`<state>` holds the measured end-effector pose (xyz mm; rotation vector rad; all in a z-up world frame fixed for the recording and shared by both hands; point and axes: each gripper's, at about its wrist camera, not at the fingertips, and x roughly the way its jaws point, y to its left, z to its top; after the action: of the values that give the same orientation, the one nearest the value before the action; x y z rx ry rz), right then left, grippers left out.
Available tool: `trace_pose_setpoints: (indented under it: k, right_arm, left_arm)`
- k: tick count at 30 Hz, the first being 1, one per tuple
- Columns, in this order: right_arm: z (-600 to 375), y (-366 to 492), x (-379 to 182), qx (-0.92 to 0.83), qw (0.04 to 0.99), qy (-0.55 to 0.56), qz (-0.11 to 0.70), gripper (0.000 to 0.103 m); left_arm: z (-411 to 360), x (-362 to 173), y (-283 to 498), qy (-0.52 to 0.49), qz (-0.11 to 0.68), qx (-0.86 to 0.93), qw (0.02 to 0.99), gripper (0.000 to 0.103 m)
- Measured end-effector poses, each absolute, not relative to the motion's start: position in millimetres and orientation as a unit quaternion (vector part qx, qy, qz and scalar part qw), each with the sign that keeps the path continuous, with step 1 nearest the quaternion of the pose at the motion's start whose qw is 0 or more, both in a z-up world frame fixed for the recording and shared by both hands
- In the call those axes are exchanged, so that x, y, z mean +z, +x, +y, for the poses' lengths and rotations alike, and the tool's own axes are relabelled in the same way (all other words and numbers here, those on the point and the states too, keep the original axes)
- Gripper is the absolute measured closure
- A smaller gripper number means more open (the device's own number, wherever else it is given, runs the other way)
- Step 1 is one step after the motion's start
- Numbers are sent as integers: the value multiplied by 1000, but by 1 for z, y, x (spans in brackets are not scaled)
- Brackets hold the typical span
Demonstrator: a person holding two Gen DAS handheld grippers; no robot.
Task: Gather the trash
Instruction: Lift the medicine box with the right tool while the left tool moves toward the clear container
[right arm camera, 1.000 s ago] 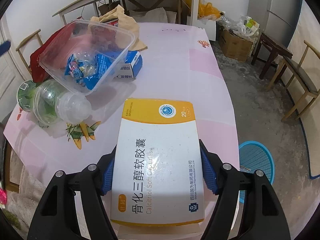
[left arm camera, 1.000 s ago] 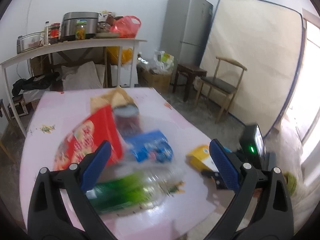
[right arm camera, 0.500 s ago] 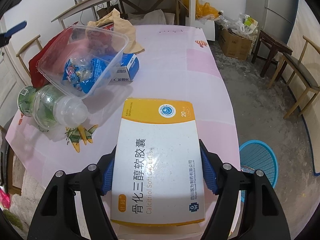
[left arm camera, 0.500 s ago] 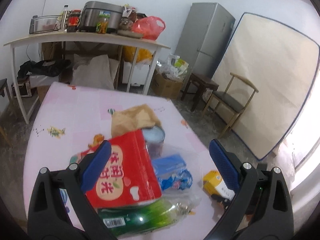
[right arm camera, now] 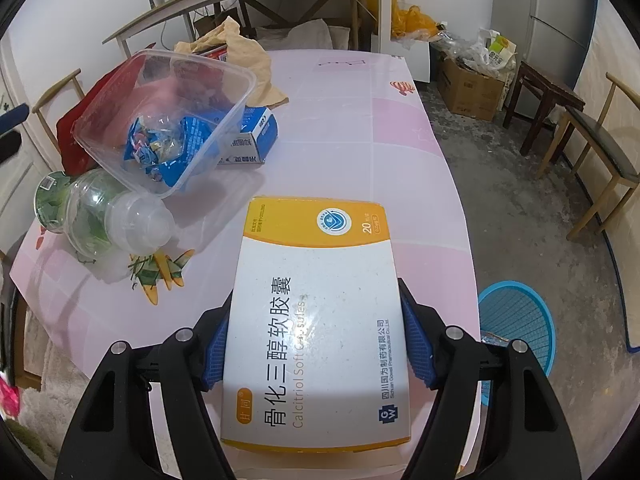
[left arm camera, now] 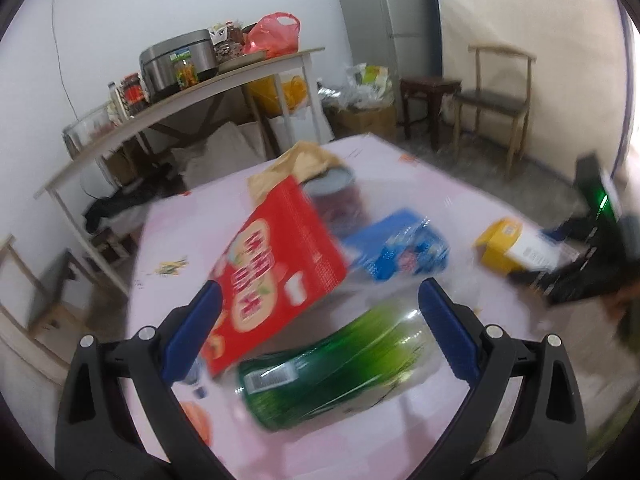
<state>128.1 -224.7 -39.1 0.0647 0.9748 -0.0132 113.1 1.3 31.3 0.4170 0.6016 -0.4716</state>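
Observation:
My right gripper (right arm camera: 316, 344) is shut on a white and yellow medicine box (right arm camera: 316, 320), held above the pink table (right arm camera: 340, 128). It also shows in the left wrist view (left arm camera: 516, 248). My left gripper (left arm camera: 320, 328) is open and empty, above a clear bottle with a green label (left arm camera: 336, 360), lying on its side; it also shows in the right wrist view (right arm camera: 92, 216). A red packet (left arm camera: 276, 276), a clear plastic tub (right arm camera: 168, 120) with blue wrappers (right arm camera: 168, 148), a blue carton (right arm camera: 252, 140) and crumpled brown paper (right arm camera: 244, 60) lie on the table.
A blue mesh bin (right arm camera: 516, 324) stands on the floor beside the table's right edge. Wooden chairs (right arm camera: 600, 152), a stool (right arm camera: 540, 96), a cardboard box (right arm camera: 468, 84) and a fridge (left arm camera: 392, 8) stand around. A cluttered white side table (left arm camera: 180, 96) is behind.
My left gripper has swung and dropped closer to the green bottle and red packet, with motion blur. My right gripper has held the medicine box almost still.

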Motion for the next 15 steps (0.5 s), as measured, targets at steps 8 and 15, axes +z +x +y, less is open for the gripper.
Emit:
trace_pose_setpoints:
  k: [8,15]
  right_arm:
    - [-222,128,-38,-16,880,25,474,34]
    - [-221,128,-38,-23,876,19,481,34]
  left_arm:
    - [12,19,111,261,284,-179,905,18]
    - [36,15,100,204,300,-188,913,37]
